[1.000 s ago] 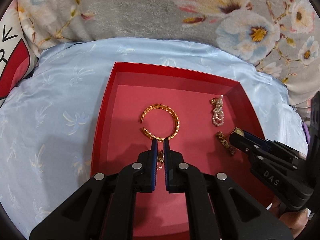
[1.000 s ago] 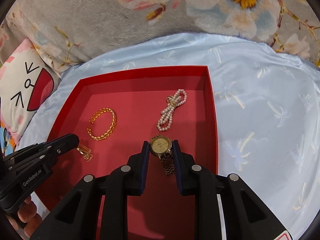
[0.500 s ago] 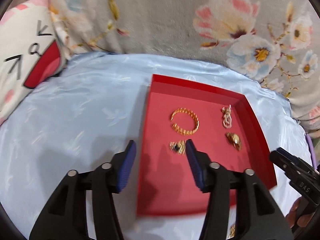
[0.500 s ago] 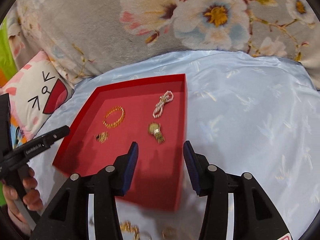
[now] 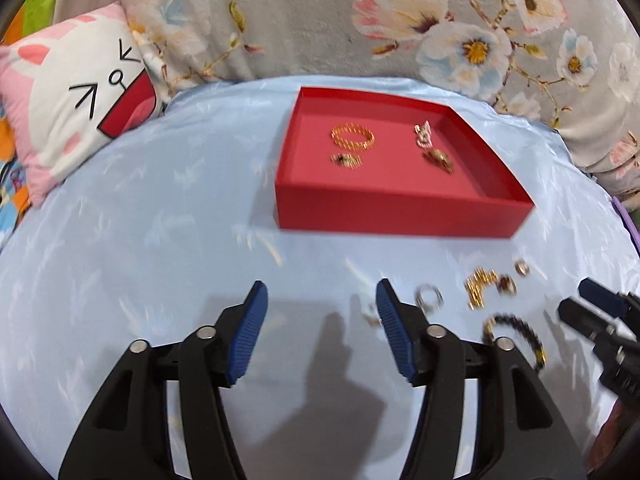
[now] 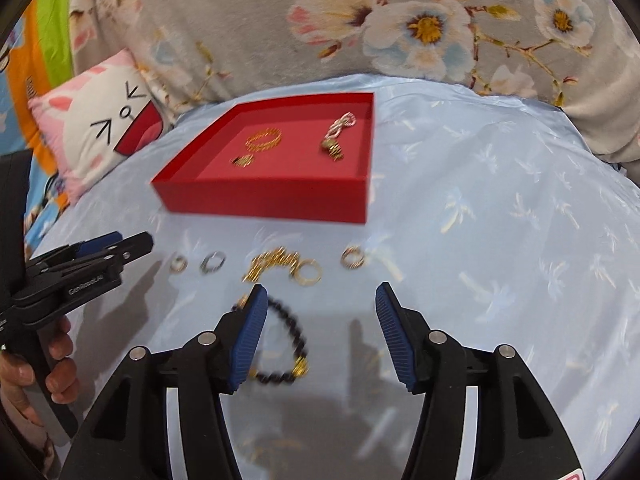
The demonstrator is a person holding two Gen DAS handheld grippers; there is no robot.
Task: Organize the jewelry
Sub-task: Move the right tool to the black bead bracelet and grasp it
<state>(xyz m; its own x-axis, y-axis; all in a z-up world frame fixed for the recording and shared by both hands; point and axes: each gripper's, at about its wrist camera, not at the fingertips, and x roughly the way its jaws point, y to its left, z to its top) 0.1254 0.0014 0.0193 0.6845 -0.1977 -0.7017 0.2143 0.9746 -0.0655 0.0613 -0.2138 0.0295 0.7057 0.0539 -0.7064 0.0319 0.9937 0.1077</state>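
Note:
A red tray lies on the light blue cloth. It holds a gold bangle, a small gold piece, a pearl bracelet and a gold watch. Loose on the cloth in front lie several rings, a gold chain and a black bead bracelet. My left gripper is open and empty over bare cloth. My right gripper is open and empty just above the bead bracelet.
A pink and white cat-face cushion lies to the left of the tray. A grey floral blanket rises behind the cloth. The left gripper shows at the left edge of the right wrist view.
Both grippers let go of the small gold piece and the watch in the tray, opened wide and pulled back. The loose jewelry in front of the tray has come into view.

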